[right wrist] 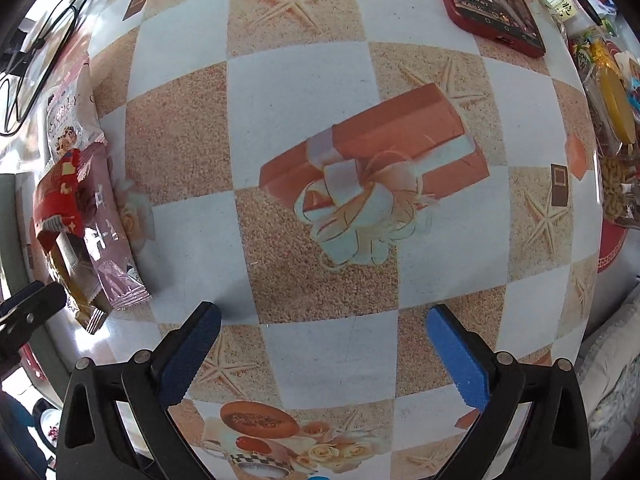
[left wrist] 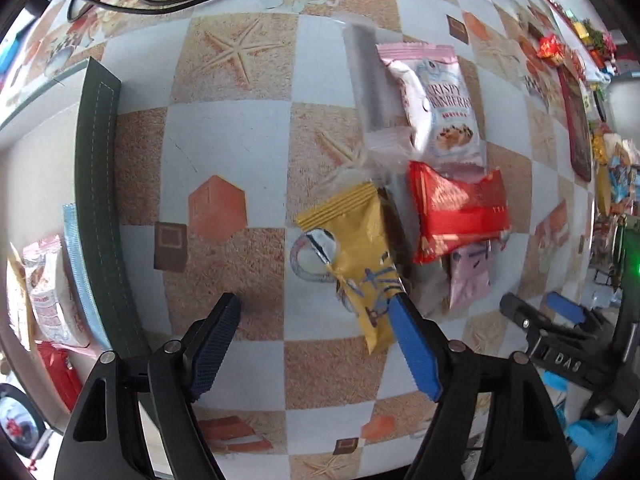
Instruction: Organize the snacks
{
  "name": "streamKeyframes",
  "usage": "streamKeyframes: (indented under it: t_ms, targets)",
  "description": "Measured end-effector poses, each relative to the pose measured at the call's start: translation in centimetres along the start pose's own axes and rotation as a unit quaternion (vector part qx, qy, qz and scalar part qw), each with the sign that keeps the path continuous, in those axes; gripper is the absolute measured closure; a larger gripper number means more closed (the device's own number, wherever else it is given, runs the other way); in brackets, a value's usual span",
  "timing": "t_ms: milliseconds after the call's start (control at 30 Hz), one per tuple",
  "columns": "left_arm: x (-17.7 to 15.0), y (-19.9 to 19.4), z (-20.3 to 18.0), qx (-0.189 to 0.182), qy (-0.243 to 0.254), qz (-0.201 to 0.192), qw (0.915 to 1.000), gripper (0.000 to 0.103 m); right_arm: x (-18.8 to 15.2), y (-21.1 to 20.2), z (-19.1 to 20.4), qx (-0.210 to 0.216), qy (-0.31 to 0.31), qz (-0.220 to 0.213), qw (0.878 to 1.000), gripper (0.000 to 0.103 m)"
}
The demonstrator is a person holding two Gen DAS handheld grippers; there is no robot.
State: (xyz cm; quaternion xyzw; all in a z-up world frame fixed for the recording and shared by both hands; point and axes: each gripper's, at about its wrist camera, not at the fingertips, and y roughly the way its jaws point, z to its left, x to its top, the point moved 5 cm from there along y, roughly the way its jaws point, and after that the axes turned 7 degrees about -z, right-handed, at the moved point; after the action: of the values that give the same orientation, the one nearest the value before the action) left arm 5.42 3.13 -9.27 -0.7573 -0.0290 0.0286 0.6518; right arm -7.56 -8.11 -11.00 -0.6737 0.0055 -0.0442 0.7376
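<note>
a: left claw (left wrist: 316,320) is spread wide, ribbed blue pads, its right finger over the tail of the crinkly yellow packet (left wrist: 360,256)?

b: yes. the packet lies flat on the glossy checked worktop (left wrist: 224,136), long axis running away from the claw, leaning left.

a: around it?

b: red foil packet (left wrist: 460,216), pink wrapper (left wrist: 470,276) and cranberry packet (left wrist: 440,108) crowd its right; dark green stitched bin rim (left wrist: 98,184) well left.

a: right claw (right wrist: 322,316)?

b: spread too, nothing between; red phone (right wrist: 492,4) far ahead.
</note>
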Motion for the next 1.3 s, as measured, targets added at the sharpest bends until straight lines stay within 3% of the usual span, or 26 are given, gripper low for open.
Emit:
streamKeyframes:
  t_ms: [233,333,600,700,933,1033,1100,1300]
  targets:
    - [1.4,0.2,-0.5,0.016,0.006,-0.008,0.9998,0.021,0.6,-0.8,0.4,0.0,-0.004,-0.004,1.0,0.0]
    - [1.0,-0.2,-0.4,0.014,-0.004,-0.009,0.9999,0.021,1.0,-1.0,0.4,0.0,-0.007,0.014,1.0,0.0]
    - [-0.1,-1.1,0.8,0.028,-0.018,-0.012,0.9994,0.021,3.0,-3.0,4.9,0.067,-0.011,-0.025,0.997,0.0]
    - [-0.7,-1.2,2.3,0.059,-0.007,-0.021,0.998,0.021,3.7,-2.8,6.5,0.065,-0.025,-0.024,0.997,0.0]
    - [-2.1,-1.2,4.9,0.043,-0.048,-0.003,0.9979,0.021,4.8,-1.9,8.8,0.02,-0.07,-0.017,0.997,0.0]
    - [-3.3,-2.0,5.5,0.057,-0.069,-0.012,0.9959,0.021,4.7,-1.7,9.7,-0.002,-0.093,-0.022,0.995,0.0]
    - [-3.9,-2.4,5.7,0.047,-0.083,-0.016,0.9953,0.021,4.5,-1.7,10.2,-0.002,-0.093,-0.022,0.995,0.0]
    - [-4.8,-1.4,6.5,0.058,-0.079,0.003,0.9952,0.021,5.7,-2.1,11.4,-0.017,-0.124,-0.036,0.992,0.0]
